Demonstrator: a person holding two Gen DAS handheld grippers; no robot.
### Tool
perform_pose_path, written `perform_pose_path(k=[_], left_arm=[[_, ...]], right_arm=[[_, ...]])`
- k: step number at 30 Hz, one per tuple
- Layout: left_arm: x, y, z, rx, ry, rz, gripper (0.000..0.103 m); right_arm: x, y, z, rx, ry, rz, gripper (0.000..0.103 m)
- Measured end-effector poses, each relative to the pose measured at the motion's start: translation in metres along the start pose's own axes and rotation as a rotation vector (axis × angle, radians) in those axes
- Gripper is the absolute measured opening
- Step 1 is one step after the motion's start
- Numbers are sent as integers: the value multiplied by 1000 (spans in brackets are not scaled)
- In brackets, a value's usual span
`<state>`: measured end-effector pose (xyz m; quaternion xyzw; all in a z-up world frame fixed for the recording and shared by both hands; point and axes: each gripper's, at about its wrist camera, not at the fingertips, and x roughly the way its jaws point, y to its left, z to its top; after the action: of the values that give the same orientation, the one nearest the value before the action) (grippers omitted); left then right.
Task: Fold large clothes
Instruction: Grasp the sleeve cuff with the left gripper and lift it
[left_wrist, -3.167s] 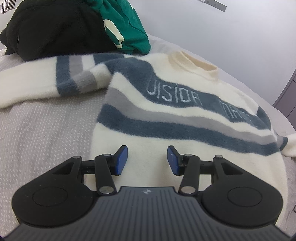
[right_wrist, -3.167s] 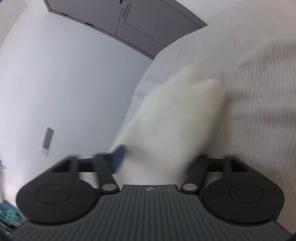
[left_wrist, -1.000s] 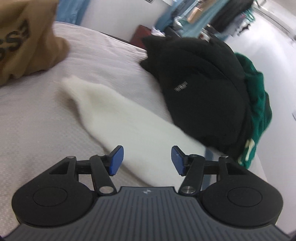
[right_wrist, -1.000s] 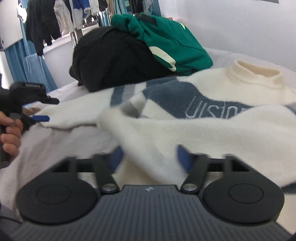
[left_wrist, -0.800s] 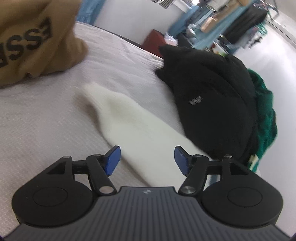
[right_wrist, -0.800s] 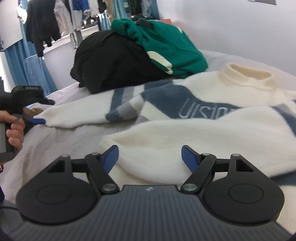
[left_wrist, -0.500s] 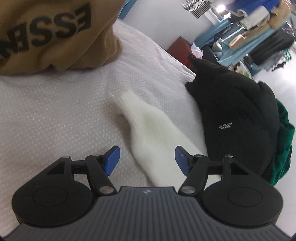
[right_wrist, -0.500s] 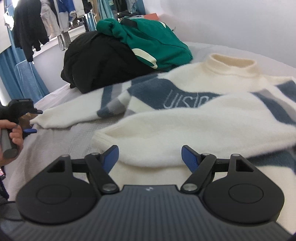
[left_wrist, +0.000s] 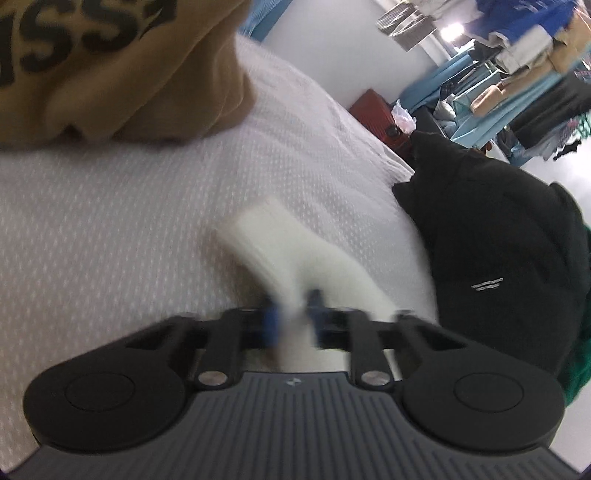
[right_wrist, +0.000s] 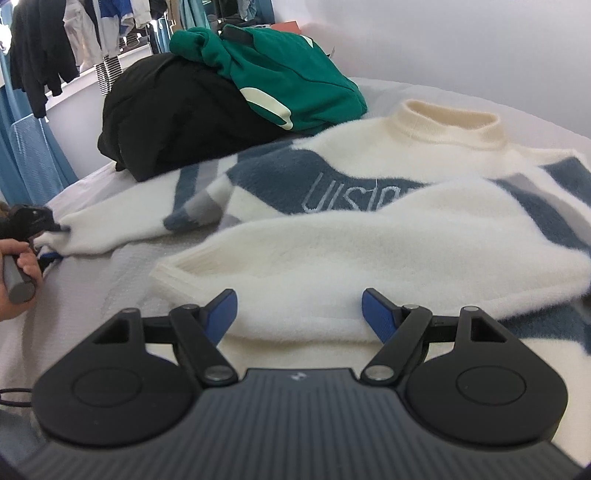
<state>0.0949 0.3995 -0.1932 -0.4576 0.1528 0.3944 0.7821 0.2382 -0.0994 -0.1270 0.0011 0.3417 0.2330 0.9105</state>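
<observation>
- A fluffy white sweater (right_wrist: 424, 229) with blue and grey stripes lies flat on the bed (right_wrist: 92, 291). Its cream neck points to the far wall.
- One sleeve (right_wrist: 332, 266) is folded across the front of the sweater. Its cuff end points to the left in the right wrist view.
- The right gripper (right_wrist: 299, 310) hangs just over this folded sleeve. Its two blue pads stand wide apart. The sleeve lies under the gap between them, and the pads do not squeeze it.
- The other sleeve (left_wrist: 295, 254) stretches out to the side over the pale bed cover.
- The left gripper (left_wrist: 293, 321) has pinched this sleeve near the cuff. Its blue pads are pulled close together with the white fluff squashed between them. The cuff end sticks out past the fingertips.
- This part of the left wrist view is blurry, so the pads look smeared.
- In the right wrist view, far to the left, a hand (right_wrist: 18, 280) holds the grey handle of the left gripper, at the tip of that stretched sleeve.
- A black jacket (right_wrist: 177, 114) sits in a heap behind the sweater, near the stretched sleeve.
- A green top (right_wrist: 280, 77) lies on the black jacket.
- A brown top (left_wrist: 110, 62) with big black letters lies on the bed, well apart from the cuff.
</observation>
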Motion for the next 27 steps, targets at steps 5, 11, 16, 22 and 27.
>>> perform_pose_path(k=[5,11,16,22,27], left_arm=[[-18,-35,-6,203,-132,-10,10],[-81,-78,-25,354,-244,-223,9],[-141,-118,-54,459,-301,-404,9],[-200,-184,-102,598,-310,-610,9],[-242,-233,-157,644,-250,-763,9]], right_arm=[[-6,-5,4,24,-17,-8,76],[-27,-15,10,56,-58,-45,76],[-54,-30,5,112,-75,-74,76],[-90,-52,-1,187,-126,-111,76],[-116,-75,-5,248,-188,-146,76]])
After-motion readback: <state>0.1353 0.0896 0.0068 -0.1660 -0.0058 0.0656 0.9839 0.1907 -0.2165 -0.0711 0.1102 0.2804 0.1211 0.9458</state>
